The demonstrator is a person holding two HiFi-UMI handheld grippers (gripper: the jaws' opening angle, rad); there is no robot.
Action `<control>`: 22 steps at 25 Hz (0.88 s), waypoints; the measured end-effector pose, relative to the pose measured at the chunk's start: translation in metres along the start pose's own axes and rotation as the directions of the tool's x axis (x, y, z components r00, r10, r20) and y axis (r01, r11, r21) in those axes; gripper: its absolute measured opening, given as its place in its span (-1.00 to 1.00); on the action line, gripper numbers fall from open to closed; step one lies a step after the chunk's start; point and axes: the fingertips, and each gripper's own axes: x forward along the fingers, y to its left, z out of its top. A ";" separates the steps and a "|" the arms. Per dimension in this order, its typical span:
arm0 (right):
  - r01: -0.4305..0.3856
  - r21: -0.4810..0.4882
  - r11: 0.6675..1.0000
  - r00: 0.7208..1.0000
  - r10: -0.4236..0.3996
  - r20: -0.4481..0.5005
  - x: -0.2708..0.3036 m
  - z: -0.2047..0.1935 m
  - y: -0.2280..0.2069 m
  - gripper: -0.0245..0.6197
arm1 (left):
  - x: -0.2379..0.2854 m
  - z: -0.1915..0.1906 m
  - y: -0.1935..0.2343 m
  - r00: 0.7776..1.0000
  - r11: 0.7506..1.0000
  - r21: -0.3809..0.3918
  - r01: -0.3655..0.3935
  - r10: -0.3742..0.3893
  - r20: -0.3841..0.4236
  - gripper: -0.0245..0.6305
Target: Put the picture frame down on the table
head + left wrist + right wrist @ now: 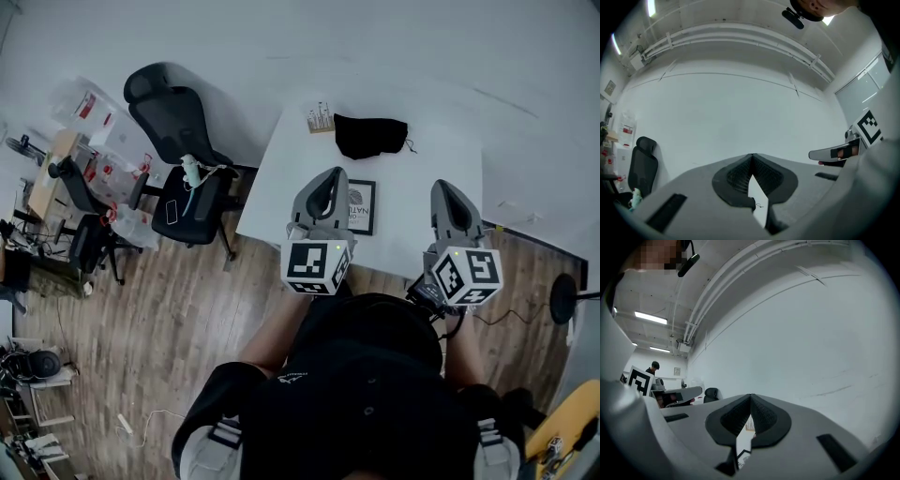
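The black picture frame (362,207) lies flat on the white table (412,220), its left side hidden behind my left gripper (330,174). That gripper hovers above the table, shut with nothing in it; in the left gripper view its pads (765,174) meet at the tips, pointing at the white wall. My right gripper (444,186) floats to the right of the frame, apart from it, also shut and empty. In the right gripper view its pads (764,416) touch at the tip, and a corner of the frame (742,458) shows through the gap below them.
A black cloth pouch (371,135) and a small card stand (321,118) sit at the table's far edge. A black office chair (184,150) stands left of the table, with cluttered desks further left. A white wall rises behind the table.
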 end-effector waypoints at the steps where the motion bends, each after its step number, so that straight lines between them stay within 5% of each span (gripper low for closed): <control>1: -0.003 -0.004 1.000 1.000 0.003 0.008 0.000 0.004 0.001 -0.93 | -0.001 0.004 0.001 1.000 1.000 -0.005 0.001 -0.001 0.005 -0.91; 22: -0.029 0.003 1.000 1.000 0.029 -0.008 -0.007 -0.009 0.017 -0.93 | -0.019 -0.015 0.000 0.998 1.000 -0.011 0.013 -0.013 -0.060 -0.91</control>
